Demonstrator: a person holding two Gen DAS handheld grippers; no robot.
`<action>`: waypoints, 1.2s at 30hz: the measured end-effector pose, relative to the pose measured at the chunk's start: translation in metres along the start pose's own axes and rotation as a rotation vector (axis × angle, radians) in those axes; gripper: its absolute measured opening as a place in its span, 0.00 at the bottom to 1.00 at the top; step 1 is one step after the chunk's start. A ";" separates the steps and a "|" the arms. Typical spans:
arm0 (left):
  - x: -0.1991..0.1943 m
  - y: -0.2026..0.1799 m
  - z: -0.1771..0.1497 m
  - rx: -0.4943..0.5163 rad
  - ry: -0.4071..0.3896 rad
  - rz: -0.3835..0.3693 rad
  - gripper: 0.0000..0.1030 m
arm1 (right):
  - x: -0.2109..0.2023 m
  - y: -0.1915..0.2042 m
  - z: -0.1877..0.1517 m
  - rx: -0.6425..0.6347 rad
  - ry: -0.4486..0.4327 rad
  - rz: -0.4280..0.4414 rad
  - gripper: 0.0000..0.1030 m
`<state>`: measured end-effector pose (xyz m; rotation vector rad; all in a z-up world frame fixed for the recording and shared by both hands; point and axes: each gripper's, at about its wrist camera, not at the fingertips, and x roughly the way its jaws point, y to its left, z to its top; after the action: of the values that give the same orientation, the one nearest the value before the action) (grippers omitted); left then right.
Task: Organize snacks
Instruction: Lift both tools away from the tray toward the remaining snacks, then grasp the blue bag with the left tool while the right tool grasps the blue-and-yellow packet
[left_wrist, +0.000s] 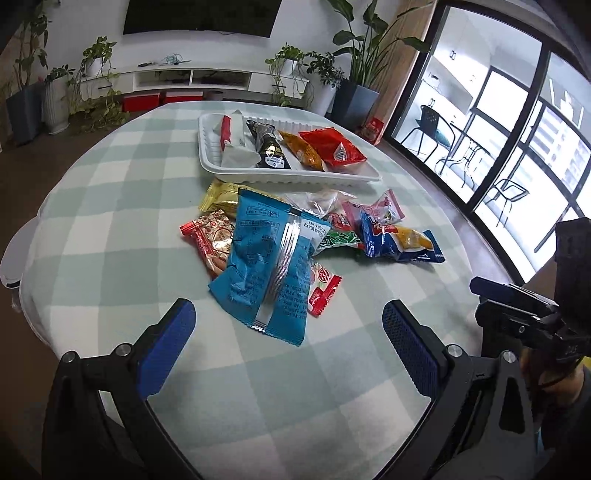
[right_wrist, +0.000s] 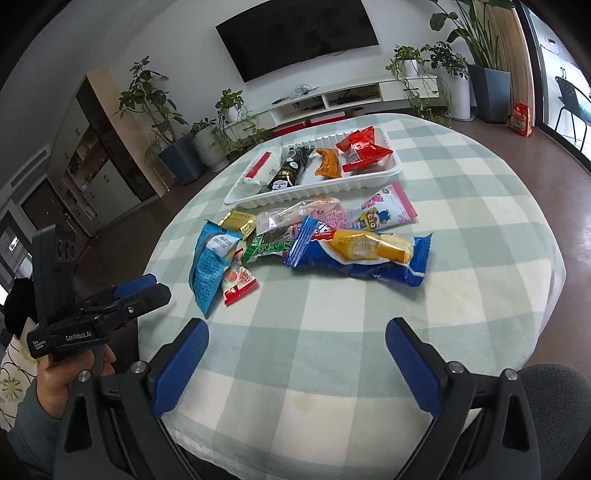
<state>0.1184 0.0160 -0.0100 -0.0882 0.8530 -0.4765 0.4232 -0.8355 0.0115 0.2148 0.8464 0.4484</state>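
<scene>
A white tray at the table's far side holds several snack packets, among them a red one and a black one. It also shows in the right wrist view. A loose pile of packets lies in front of it: a large light-blue packet, a dark-blue packet with yellow, a pink packet, a gold one. My left gripper is open and empty, just short of the light-blue packet. My right gripper is open and empty, short of the pile.
The round table has a green-and-white checked cloth. The right gripper shows at the right edge of the left wrist view, the left gripper at the left of the right wrist view. Potted plants, a TV bench and glass doors stand beyond.
</scene>
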 end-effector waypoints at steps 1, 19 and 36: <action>0.001 0.000 0.003 0.008 0.003 0.002 1.00 | 0.001 0.002 -0.002 -0.006 0.006 0.003 0.96; 0.053 0.012 0.038 0.098 0.090 0.019 0.96 | 0.014 0.000 -0.010 -0.006 0.042 0.007 0.96; 0.079 0.013 0.041 0.171 0.136 0.004 0.52 | 0.035 -0.007 0.040 -0.290 0.140 -0.052 0.96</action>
<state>0.1975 -0.0119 -0.0418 0.1045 0.9417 -0.5545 0.4756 -0.8261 0.0113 -0.1072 0.9105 0.5356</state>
